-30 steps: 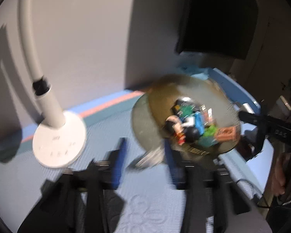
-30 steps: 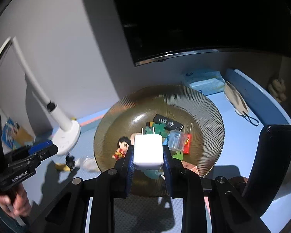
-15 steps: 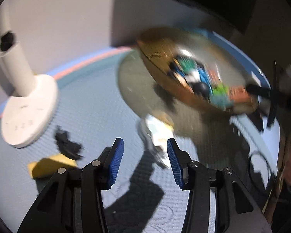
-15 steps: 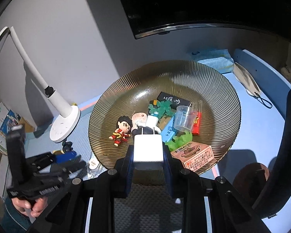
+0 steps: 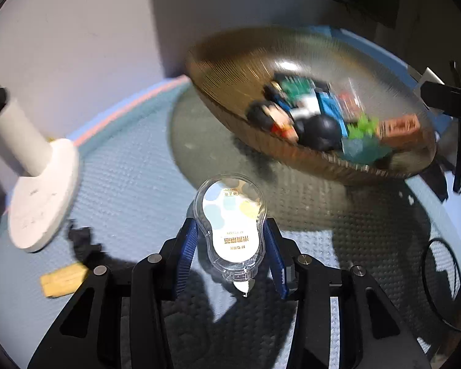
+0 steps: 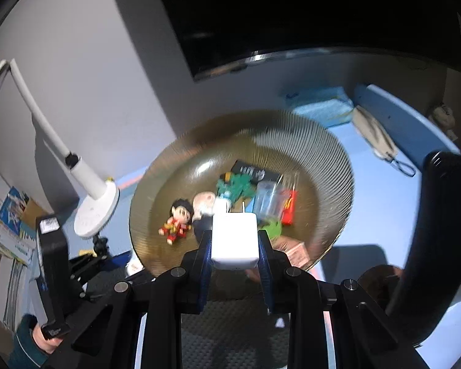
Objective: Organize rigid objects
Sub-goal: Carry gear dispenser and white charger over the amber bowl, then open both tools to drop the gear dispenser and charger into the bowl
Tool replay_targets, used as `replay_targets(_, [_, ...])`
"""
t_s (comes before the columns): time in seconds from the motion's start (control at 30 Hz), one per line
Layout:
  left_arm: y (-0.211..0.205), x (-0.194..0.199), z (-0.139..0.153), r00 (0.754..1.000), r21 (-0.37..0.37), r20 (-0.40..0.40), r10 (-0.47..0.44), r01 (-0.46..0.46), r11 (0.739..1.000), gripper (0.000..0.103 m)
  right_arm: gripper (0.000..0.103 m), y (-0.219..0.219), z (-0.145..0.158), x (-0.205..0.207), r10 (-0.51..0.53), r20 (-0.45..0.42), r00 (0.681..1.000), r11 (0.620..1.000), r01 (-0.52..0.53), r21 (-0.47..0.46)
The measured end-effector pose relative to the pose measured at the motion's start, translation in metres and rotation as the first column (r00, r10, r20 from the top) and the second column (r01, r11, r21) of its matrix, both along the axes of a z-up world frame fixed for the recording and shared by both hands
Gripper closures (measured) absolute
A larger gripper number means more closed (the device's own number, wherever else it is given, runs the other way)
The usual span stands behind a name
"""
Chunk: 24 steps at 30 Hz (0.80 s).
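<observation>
A ribbed amber glass bowl point(image 5: 230, 61) point(image 6: 329, 147) holds several small items: a toy figure point(image 6: 178, 218), a black box, a clear cup, a red lighter and a brown box. My left gripper point(image 5: 230, 247) is around a clear correction-tape dispenser point(image 5: 230, 224) lying on the blue mat; its pads point(image 5: 187, 252) stand at the dispenser's sides, contact unclear. My right gripper point(image 6: 234, 246) is shut on a white charger plug point(image 6: 234, 240), held above the bowl's near rim.
A white desk lamp base point(image 5: 43, 196) point(image 6: 95, 212) stands left of the bowl. A small black object point(image 5: 83, 240) and a yellow piece point(image 5: 63, 279) lie near it. A dark monitor point(image 6: 292, 15) hangs behind. A face mask point(image 6: 375, 135) lies at back right.
My left gripper has swung down from the bowl side and come around the correction-tape dispenser on the mat. My right gripper keeps the white charger and has shifted slightly over the bowl.
</observation>
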<state>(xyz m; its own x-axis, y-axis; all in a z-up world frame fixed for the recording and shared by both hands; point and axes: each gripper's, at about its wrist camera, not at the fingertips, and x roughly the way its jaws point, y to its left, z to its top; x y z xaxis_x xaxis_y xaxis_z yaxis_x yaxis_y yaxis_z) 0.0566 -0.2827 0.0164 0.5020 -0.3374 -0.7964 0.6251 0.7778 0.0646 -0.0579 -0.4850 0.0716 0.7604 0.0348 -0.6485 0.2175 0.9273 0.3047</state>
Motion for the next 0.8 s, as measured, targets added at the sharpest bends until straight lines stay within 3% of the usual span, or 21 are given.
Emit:
replay_targets(0.13, [0.024,-0.004,0.051,0.993,-0.122,0.087,0.080,-0.069,0.990,0.062,0.077,-0.013,0.022,0.001,-0.053,0.047,0.997,0.999,0.054,-0.005])
replay_targets(0.2, [0.018,-0.003,0.077,0.992,-0.180,0.103,0.072,-0.053,0.982,0.062,0.077,-0.023,0.030,0.011,-0.091,0.048,0.995,0.996,0.091,0.005])
replay_targets(0.33, [-0.030,0.004,0.106,0.990,-0.180,0.140,-0.007,0.033,0.983,0.062,0.077,-0.037,0.030,0.034,-0.149,-0.017,0.989,0.989,0.149,0.010])
replay_targets(0.5, [-0.066,0.026,0.081,0.998,-0.132,0.063,-0.016,0.025,0.991,0.062,0.077,-0.042,0.007,0.056,-0.212,-0.145,0.966,0.977,0.206,-0.059])
replay_targets(0.67, [-0.070,0.026,0.057,1.000,-0.137,0.006,0.001,0.000,0.991,0.061,0.077,-0.045,-0.008,0.058,-0.233,-0.188,0.954,0.971,0.220,-0.090])
replay_targets(0.7, [-0.069,0.022,0.058,1.000,-0.138,0.008,0.000,0.001,0.990,0.058,0.077,-0.046,-0.008,0.058,-0.240,-0.190,0.952,0.970,0.227,-0.089])
replay_targets(0.73, [-0.069,0.022,0.059,1.000,-0.143,0.010,-0.004,0.005,0.990,0.046,0.073,-0.047,-0.008,0.056,-0.247,-0.189,0.950,0.968,0.235,-0.084])
replay_targets(0.8, [-0.072,0.022,0.068,1.000,-0.167,0.031,-0.003,0.008,0.986,0.025,0.057,-0.050,-0.003,0.053,-0.250,-0.186,0.950,0.968,0.243,-0.061])
